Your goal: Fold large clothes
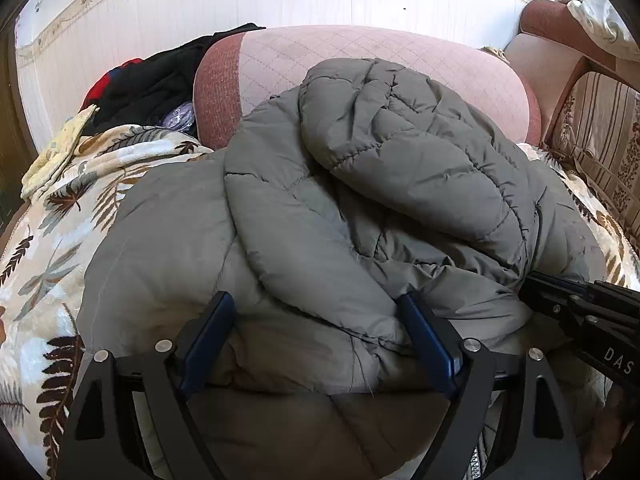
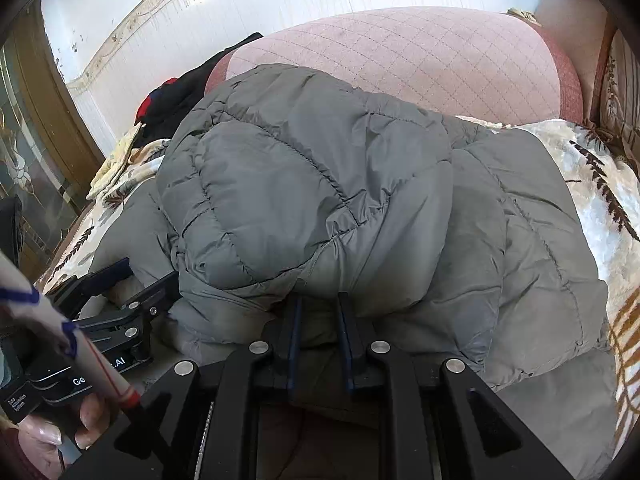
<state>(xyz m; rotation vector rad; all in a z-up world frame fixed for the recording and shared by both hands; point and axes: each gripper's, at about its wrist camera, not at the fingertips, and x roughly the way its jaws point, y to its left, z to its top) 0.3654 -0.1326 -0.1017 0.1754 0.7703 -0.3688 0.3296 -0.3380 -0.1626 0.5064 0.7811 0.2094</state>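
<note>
Grey quilted jacket lies bunched; right hand-held gripper pinches its edge, left hand-held gripper spread.

Black tongs with blue pads, silver screws, white lettering, cream sleeve with blue stitching

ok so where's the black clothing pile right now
The black clothing pile lies in the upper left of both wrist views, behind the leaf-print blanket and left of the pink sofa back, beyond the grey puffer jacket.
</note>
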